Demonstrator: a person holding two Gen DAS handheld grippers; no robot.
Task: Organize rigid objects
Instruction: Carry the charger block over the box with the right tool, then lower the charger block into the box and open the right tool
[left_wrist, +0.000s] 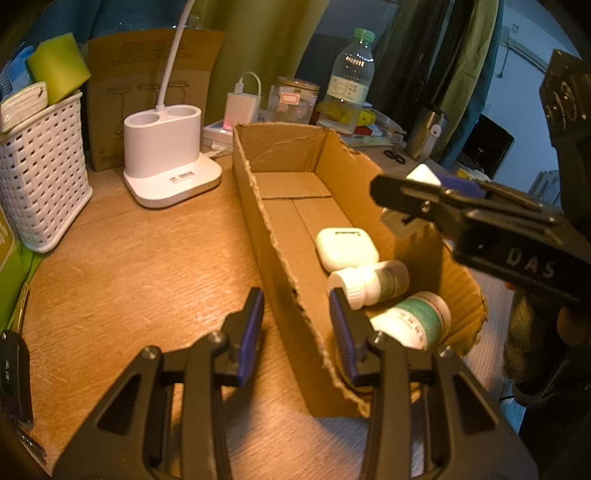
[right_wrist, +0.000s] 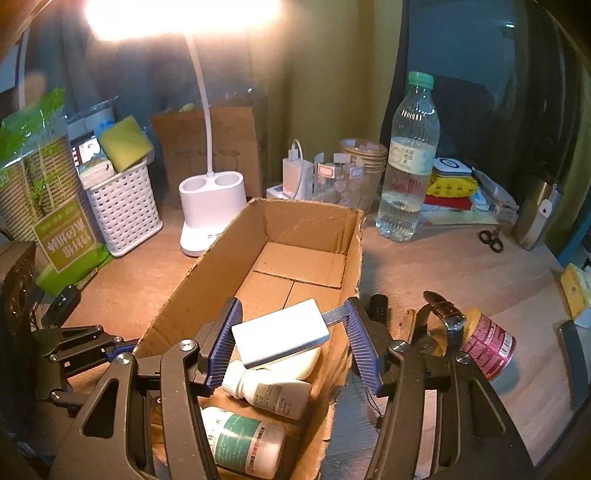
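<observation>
Over the cardboard box (right_wrist: 221, 258) your right gripper (right_wrist: 293, 338) is clamped on a white charger block (right_wrist: 279, 332), so that one's nearly in. Already lying inside: the earbuds case (left_wrist: 345, 249) and two pill bottles (left_wrist: 369, 282). Your left gripper (left_wrist: 297, 323) pinches the box's near wall, steadying it. Still out on the desk (right_wrist: 443, 266): a watch (right_wrist: 445, 314) and a red can (right_wrist: 487, 341), I'd guess next.

Looking down from close above the worktop (left_wrist: 129, 266): left view from the cardboard box's (left_wrist: 280, 236) left side, right view over its near end, both sharing the box interior.
</observation>
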